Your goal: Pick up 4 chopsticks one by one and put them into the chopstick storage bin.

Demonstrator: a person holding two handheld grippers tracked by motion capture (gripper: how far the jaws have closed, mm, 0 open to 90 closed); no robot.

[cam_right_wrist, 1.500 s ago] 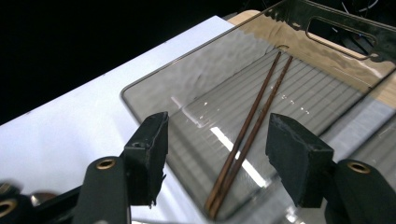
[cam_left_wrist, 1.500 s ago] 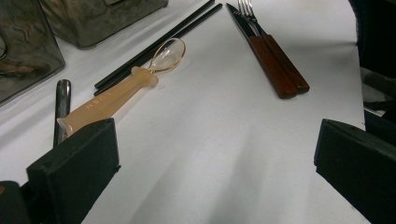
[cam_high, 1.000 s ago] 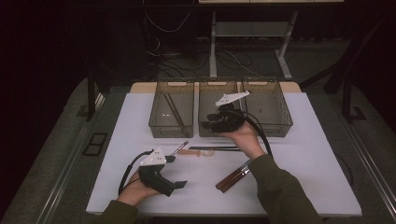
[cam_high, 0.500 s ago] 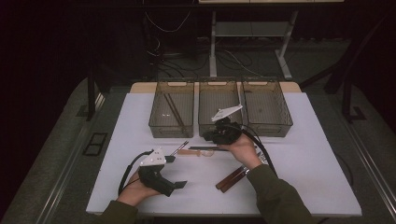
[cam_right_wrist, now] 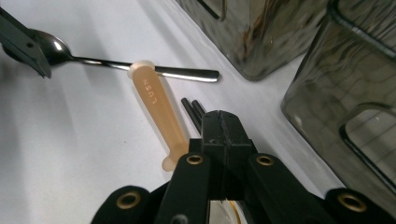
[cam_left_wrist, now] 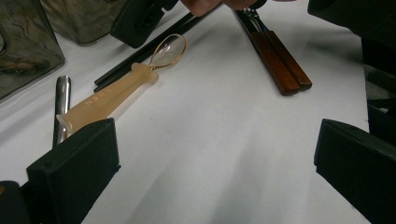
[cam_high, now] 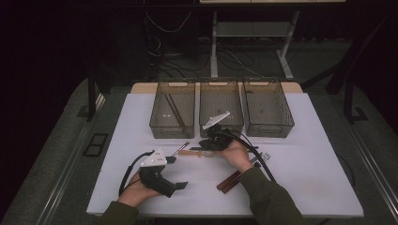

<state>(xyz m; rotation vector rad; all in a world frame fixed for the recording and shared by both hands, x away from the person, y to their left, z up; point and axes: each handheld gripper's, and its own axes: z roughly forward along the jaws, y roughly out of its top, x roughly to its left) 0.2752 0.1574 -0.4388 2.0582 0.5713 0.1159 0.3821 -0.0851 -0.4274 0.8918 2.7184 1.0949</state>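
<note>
The right gripper [cam_right_wrist: 223,122] has just closed, jaws pressed together over the black chopsticks [cam_right_wrist: 192,111]; the matte tan plastic-handled tool [cam_right_wrist: 156,112], wire-looped, lies at its ten o'clock across a shiny steel spoon [cam_right_wrist: 60,51]; the left gripper [cam_left_wrist: 210,172] rests gaping on the white table [cam_high: 305,159].

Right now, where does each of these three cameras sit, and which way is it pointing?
High view: above the person's side, looking forward and down on the white table; forearms and both hands show.
Left gripper view: rides the left gripper, low over the table; its open jaws frame the beige-handled tool.
Right gripper view: rides the right gripper, jaws shut over black chopsticks, facing the bins.
Shared: both gripper views show the beige-handled tool and the metal spoon.
</note>
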